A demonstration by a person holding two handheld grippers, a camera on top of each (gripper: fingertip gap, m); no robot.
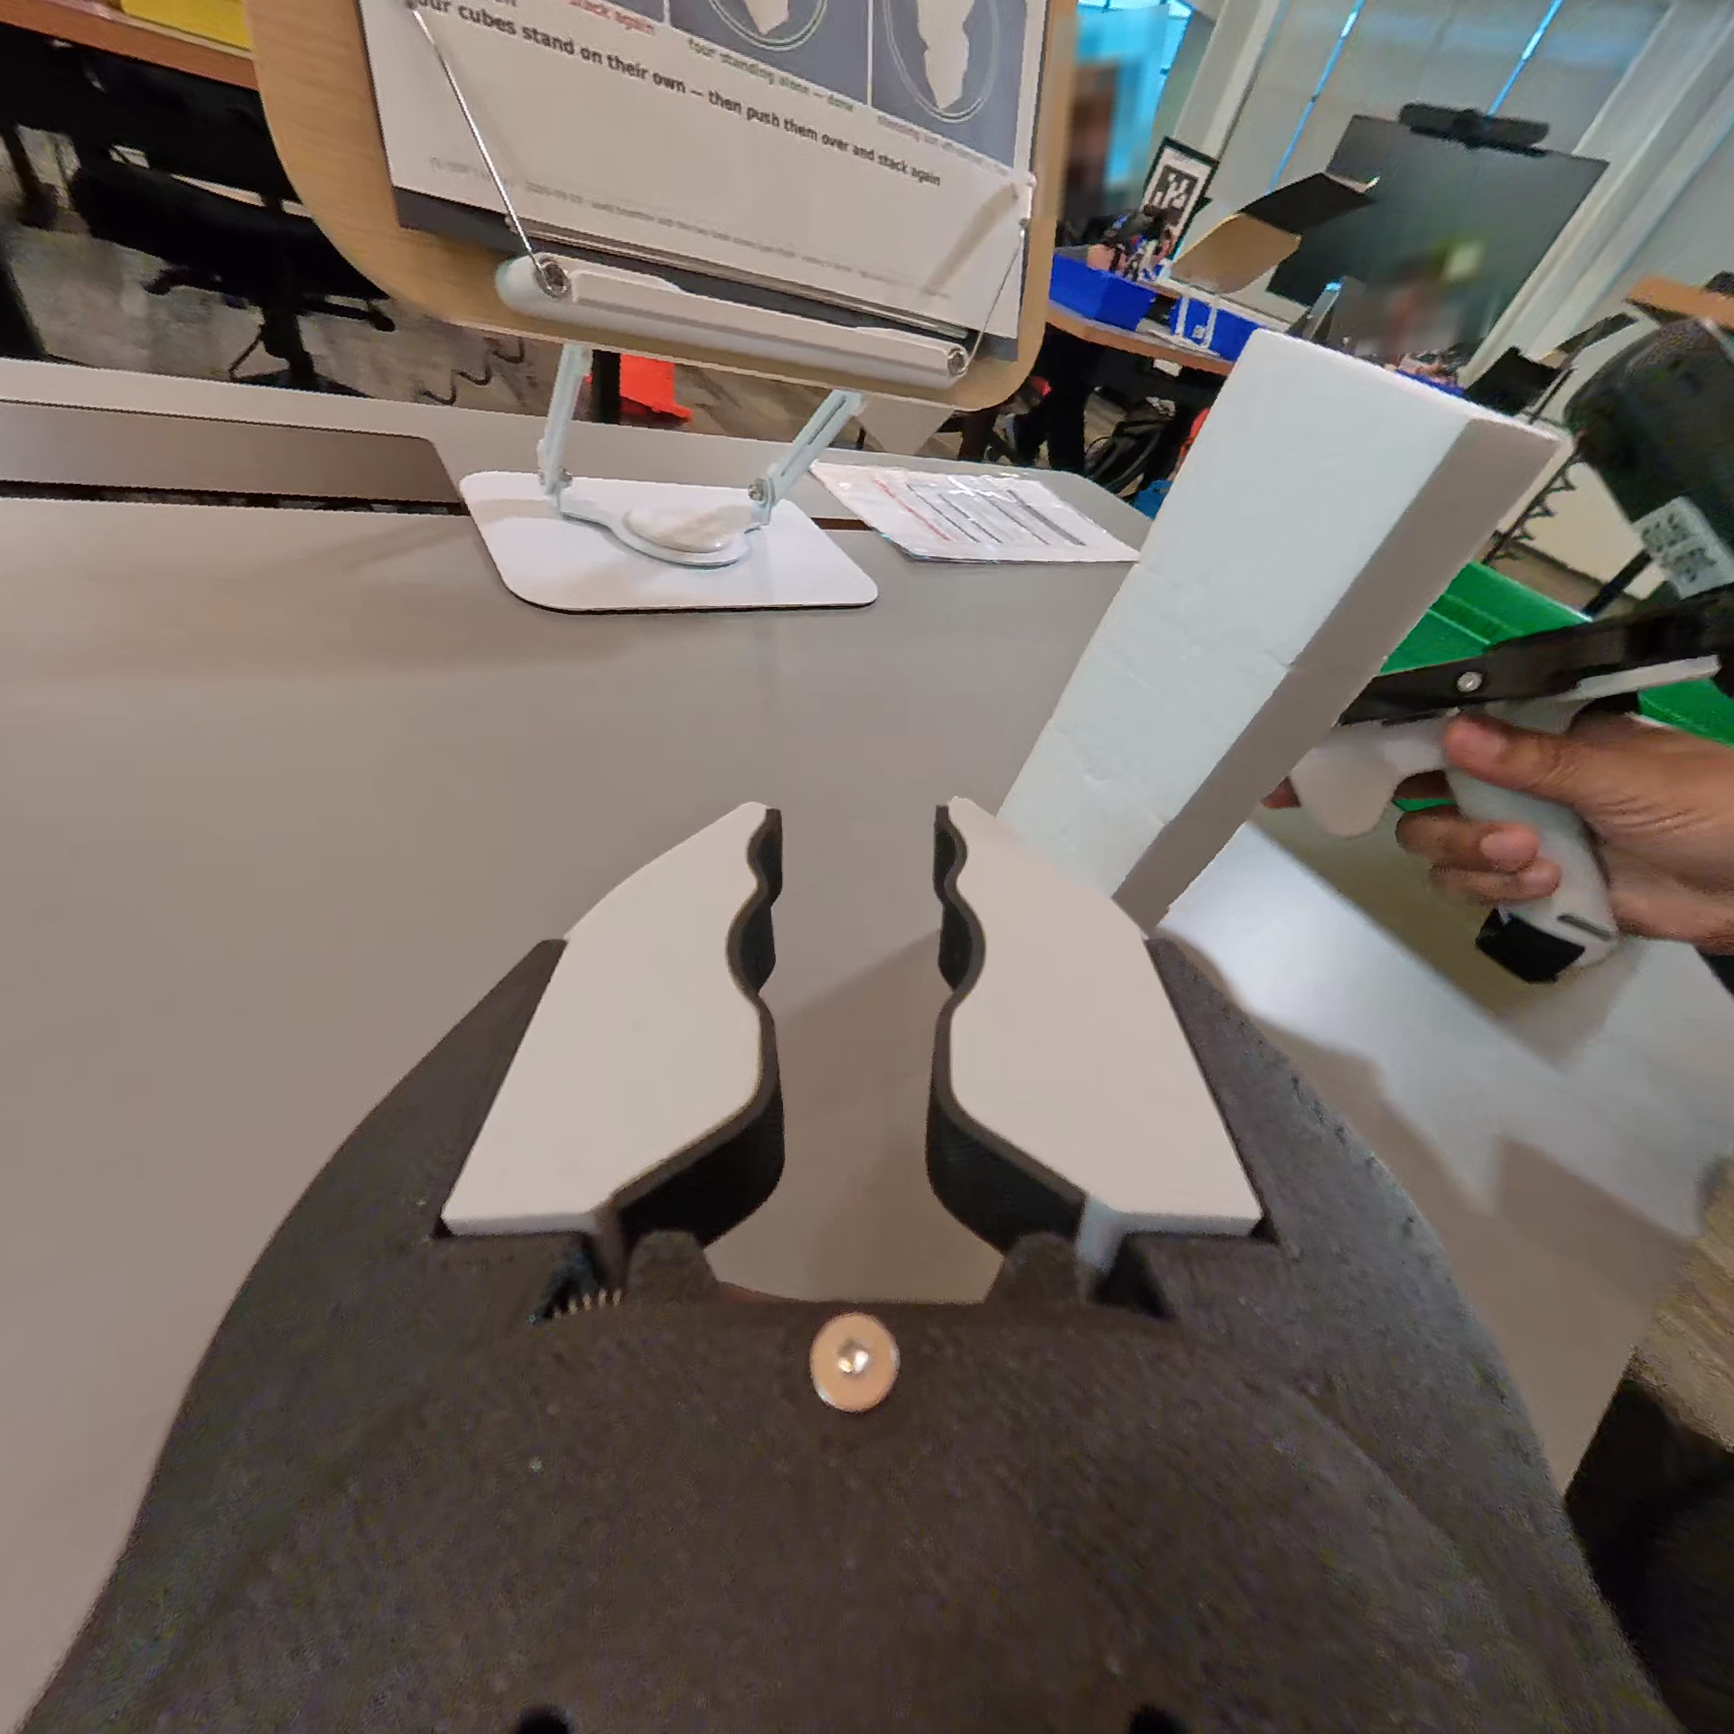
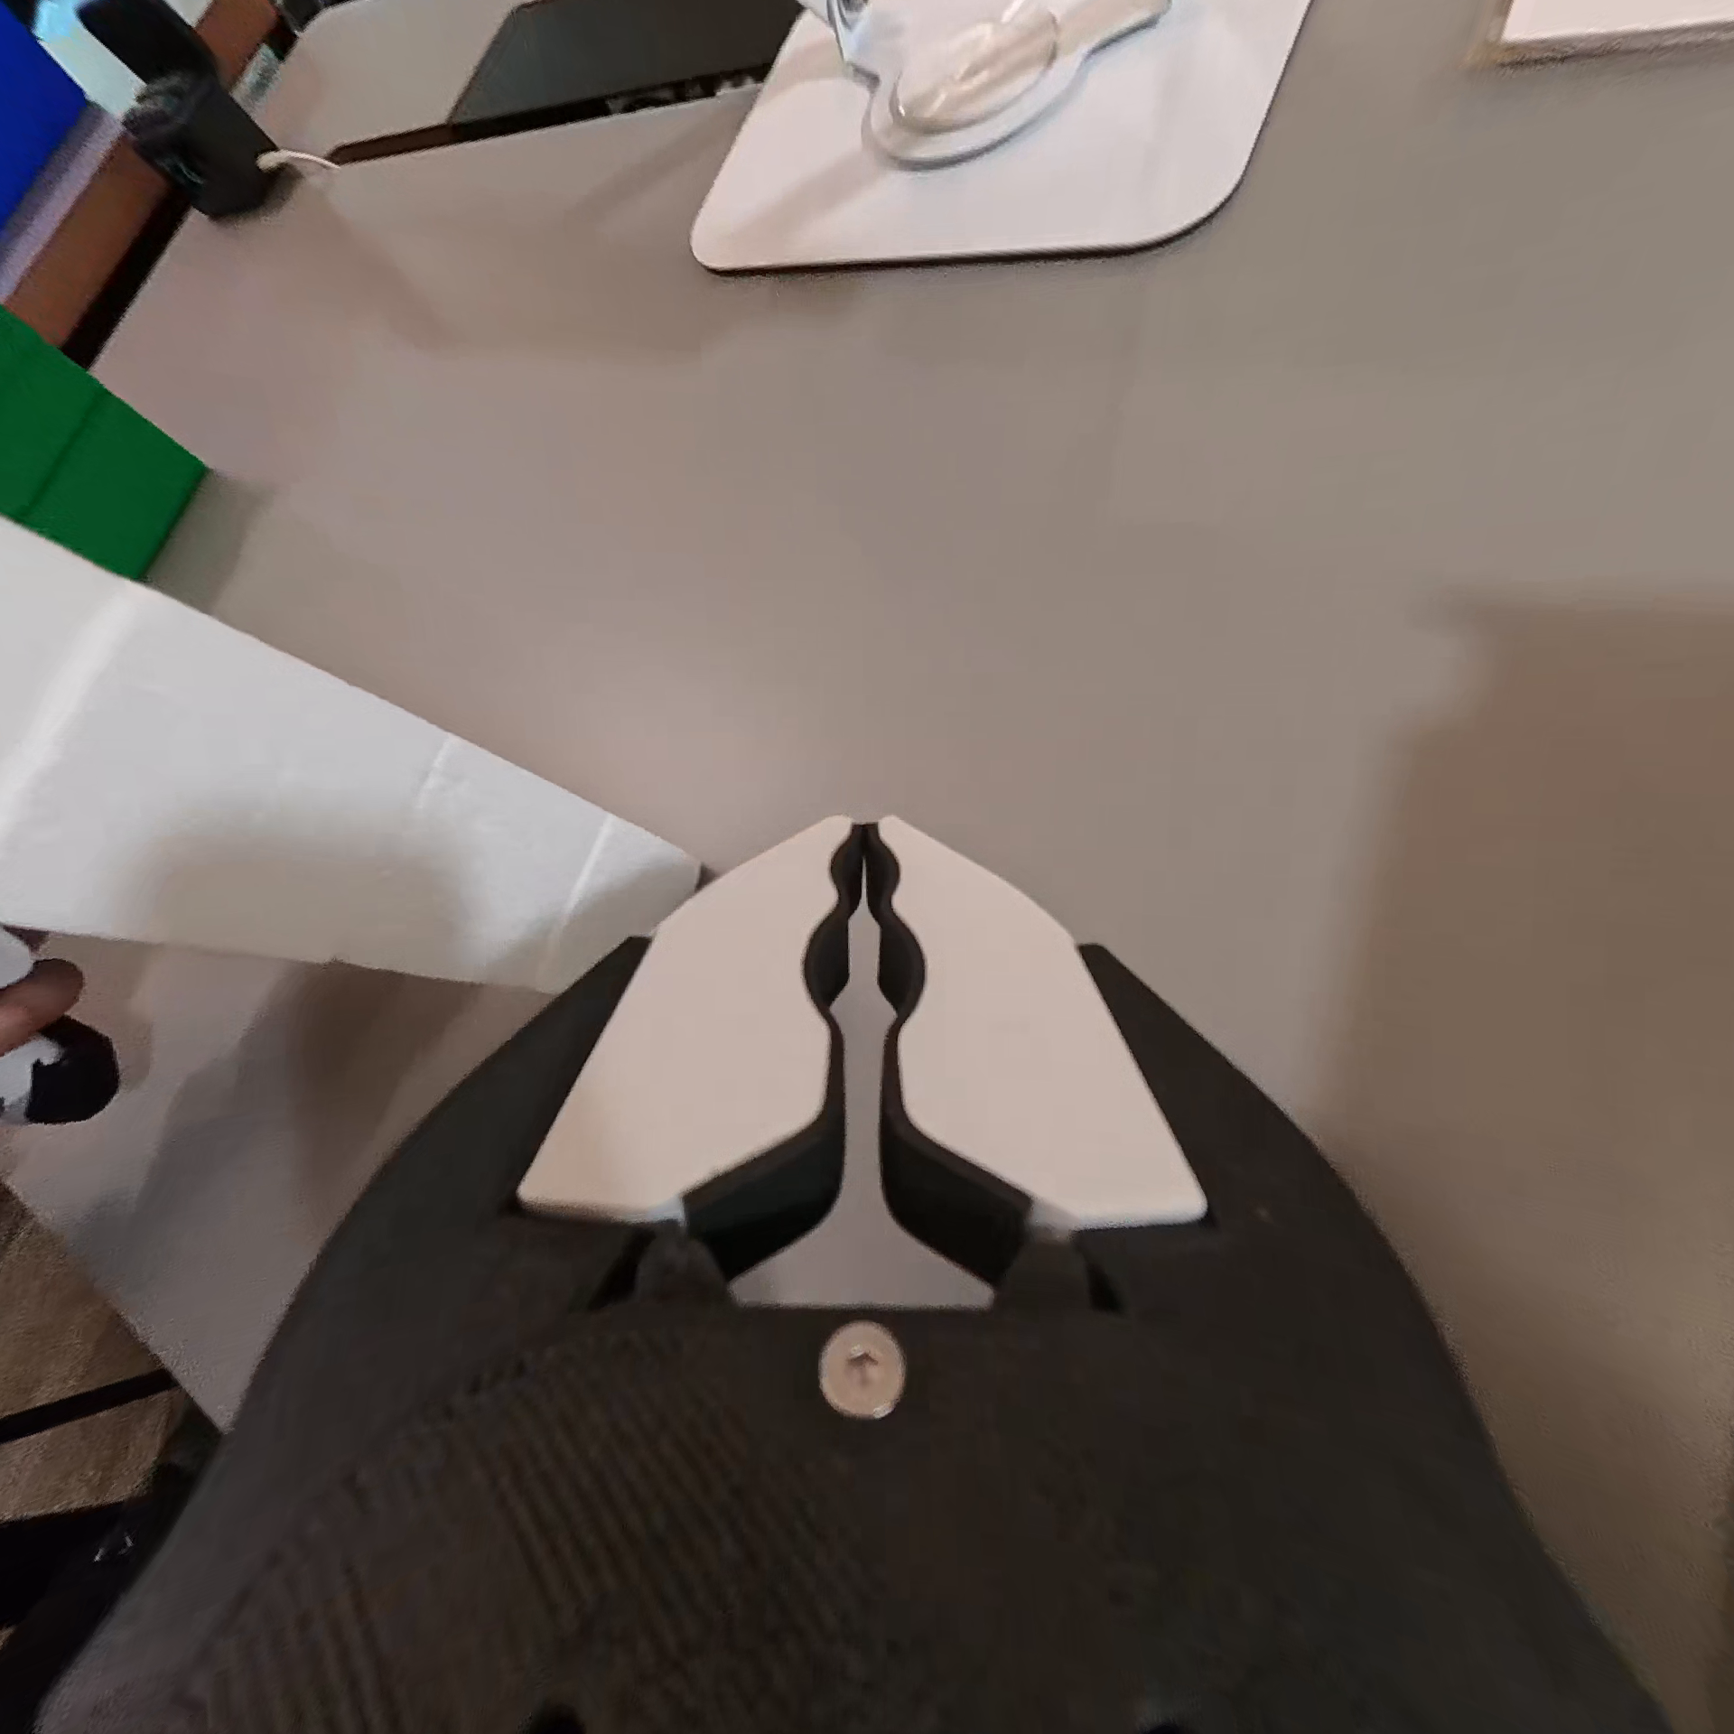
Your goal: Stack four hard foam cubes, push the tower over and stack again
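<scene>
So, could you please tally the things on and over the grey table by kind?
White hard foam cubes, one leaning tower: 4
Black-and-white two-finger grippers, left gripper and right gripper: 2
Wooden document stand, white base: 1
Laminated paper sheet: 1
Total: 8

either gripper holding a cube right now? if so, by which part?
Nothing is held. The left gripper has its jaws open over bare table. The right gripper is shut on nothing, beside the white foam tower, which stands ungripped.
</scene>
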